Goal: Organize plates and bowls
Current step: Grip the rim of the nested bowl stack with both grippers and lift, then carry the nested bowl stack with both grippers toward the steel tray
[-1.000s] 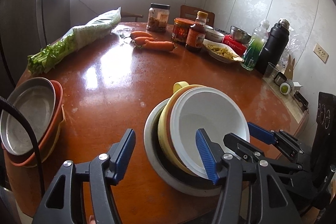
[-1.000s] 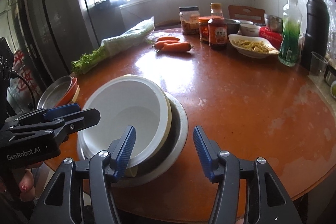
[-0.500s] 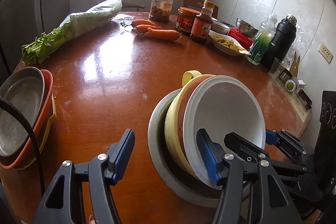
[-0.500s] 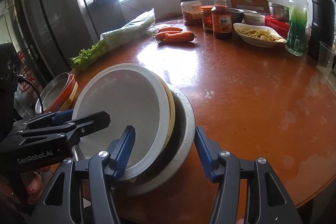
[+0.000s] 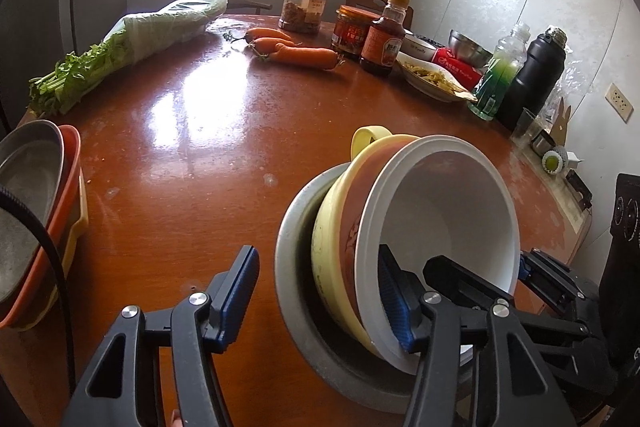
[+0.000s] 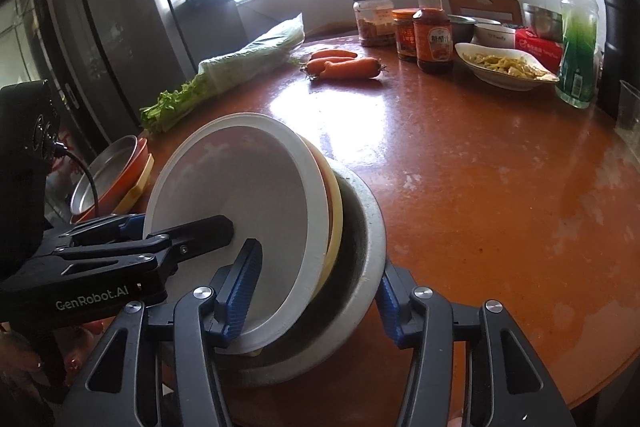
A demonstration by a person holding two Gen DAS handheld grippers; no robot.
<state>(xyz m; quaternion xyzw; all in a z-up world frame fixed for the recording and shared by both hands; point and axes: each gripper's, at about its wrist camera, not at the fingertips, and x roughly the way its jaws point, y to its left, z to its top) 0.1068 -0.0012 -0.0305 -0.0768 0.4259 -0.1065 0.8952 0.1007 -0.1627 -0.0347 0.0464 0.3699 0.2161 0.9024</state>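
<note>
Left wrist view: a white bowl (image 5: 440,211) is tilting steeply on edge inside a yellow bowl (image 5: 332,227). Both are sitting in a grey bowl (image 5: 292,247) at the near right of the brown table (image 5: 180,167). The left gripper (image 5: 316,297) is straddling the left side of this nest. Its right pad is reaching inside the white bowl, while its left pad is standing clear of the grey wall. Its jaws have just been closing to a middling gap, gripping nothing. The right gripper (image 5: 480,265) is coming in from the right, one finger inside the white bowl and one outside. At the near left, a steel plate (image 5: 24,187) is lying in an orange plate (image 5: 70,167). Carrots (image 5: 304,55) are lying at the far side.

Right wrist view: the right gripper's jaws have also just been closing around the nest's right side. The left pad is lying against the white bowl's inside and the right pad is sitting just beside the grey wall. I cannot tell whether they are pressing.
</note>
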